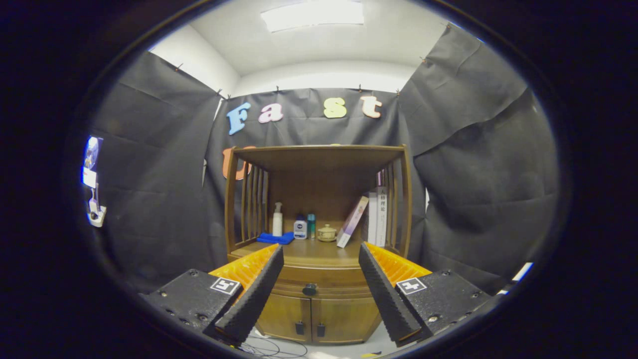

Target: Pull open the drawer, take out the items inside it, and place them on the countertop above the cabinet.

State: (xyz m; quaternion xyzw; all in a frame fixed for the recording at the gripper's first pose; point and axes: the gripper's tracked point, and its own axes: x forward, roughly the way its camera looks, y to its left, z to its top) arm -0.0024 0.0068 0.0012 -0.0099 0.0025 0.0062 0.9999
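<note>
Drawer (319,280) closed, contents hidden; book (353,222) cover perhaps too small.

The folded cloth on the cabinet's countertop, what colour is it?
Blue. The folded cloth lies beside the white pump bottle, beyond the open tool; the gripper view shows it.

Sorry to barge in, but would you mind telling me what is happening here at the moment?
A person is aiming a handheld gripper at a wooden cabinet. Its fingers are spread open and hold nothing, with the drawer knob in the gap beyond them. The drawer is shut. On the countertop stand bottles, a small jar, a blue cloth and books.
</note>
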